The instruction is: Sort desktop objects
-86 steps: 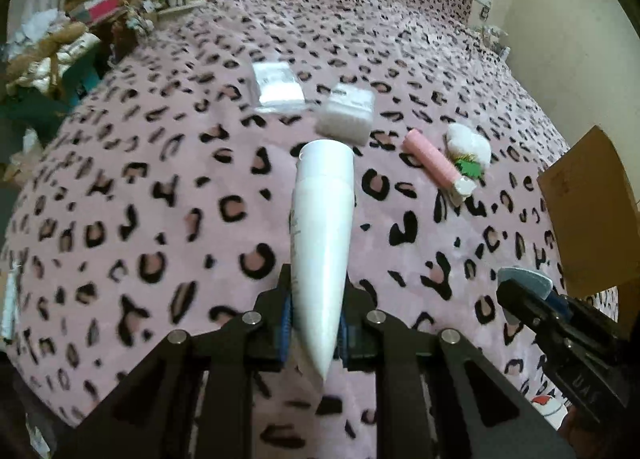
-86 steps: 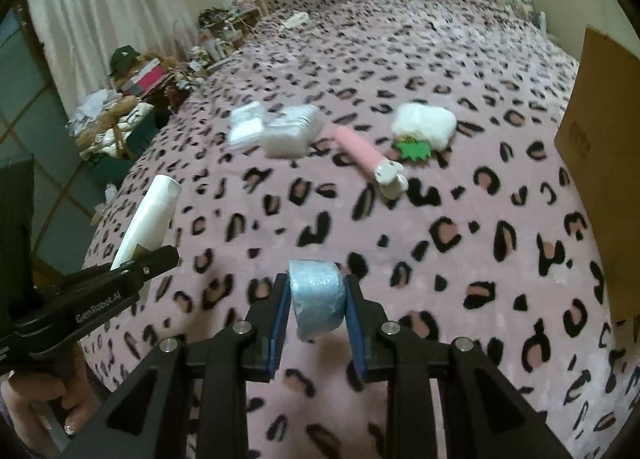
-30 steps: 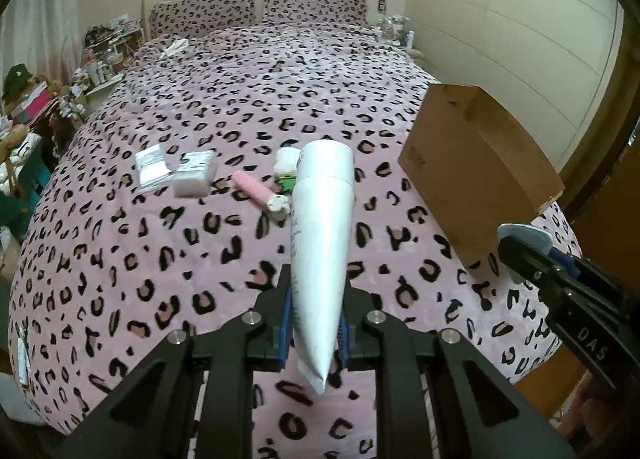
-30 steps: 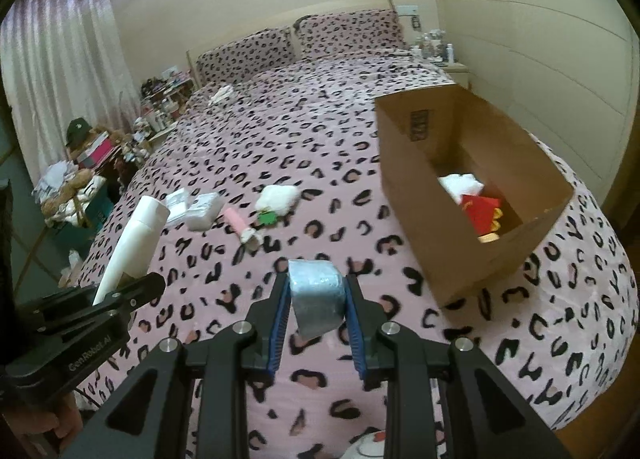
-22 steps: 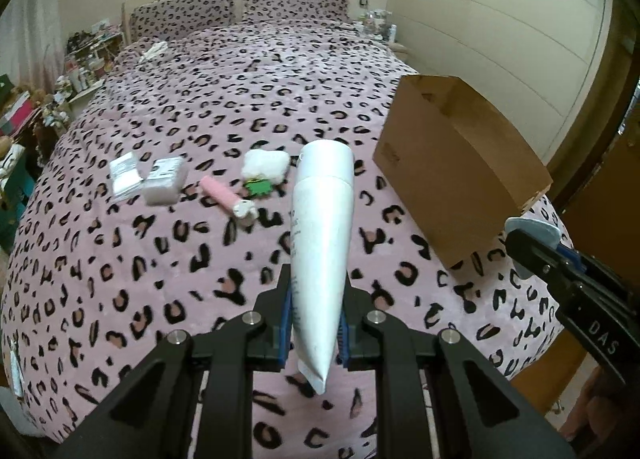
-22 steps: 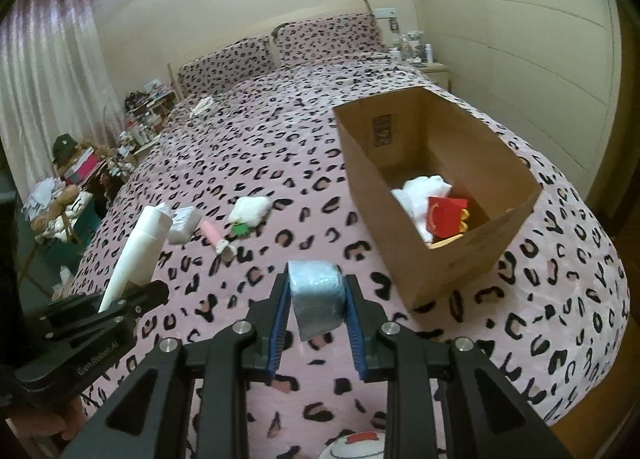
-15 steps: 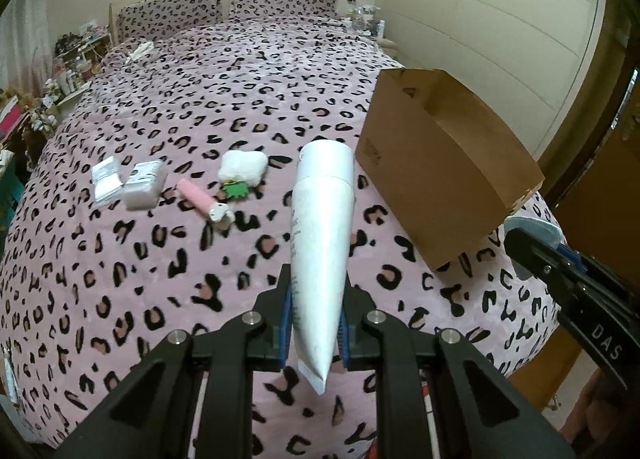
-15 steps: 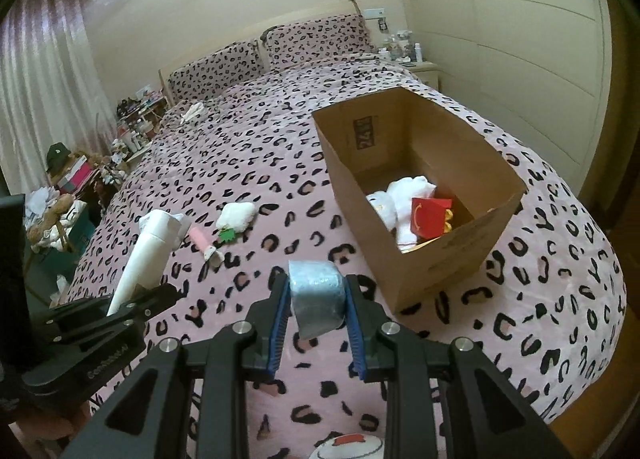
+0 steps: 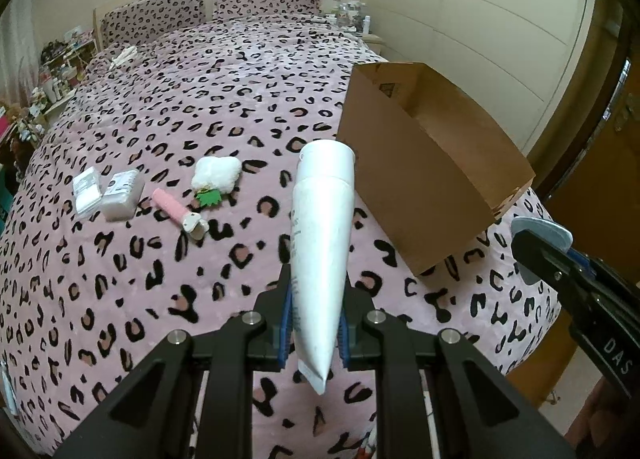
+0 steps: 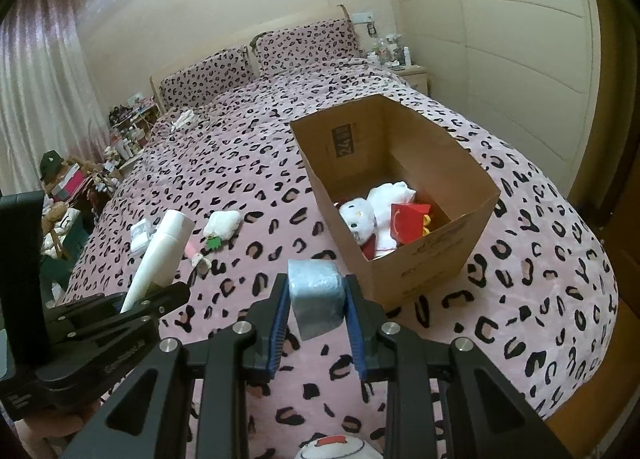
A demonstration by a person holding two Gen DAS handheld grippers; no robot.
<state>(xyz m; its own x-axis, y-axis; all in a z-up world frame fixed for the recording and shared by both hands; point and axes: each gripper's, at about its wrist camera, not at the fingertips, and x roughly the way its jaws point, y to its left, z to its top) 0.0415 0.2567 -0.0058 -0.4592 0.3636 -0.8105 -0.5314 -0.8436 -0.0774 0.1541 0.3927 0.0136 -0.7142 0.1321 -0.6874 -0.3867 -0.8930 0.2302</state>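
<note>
Both hands loaded, heading for the cardboard box (image 10: 404,195) on the leopard-print bed cover (image 9: 200,99). My left gripper (image 9: 313,329) is clamped on a white squeeze tube (image 9: 322,243), held near its crimped tail, cap end pointing out toward the box's near wall. My right gripper (image 10: 316,317) is clamped on a pale blue wrapped packet (image 10: 317,295), maybe a tissue or wipes pack, the wrapper is too blurry to say. The box sits just ahead and right of both, open top, with a white plush toy (image 10: 374,215) and a red fries-style carton (image 10: 410,217) already inside. To do this well I'd bring each load over the rim before letting go, not drop from the near side; the tube is long and held at one end, so it may swing, so lead with the cap end into the free left part of the box. Release one hand at a time so the grippers don't collide. Left on the cover: pink tube (image 9: 174,211), white plush with green leaf (image 9: 216,177), two white packets (image 9: 108,191).
</note>
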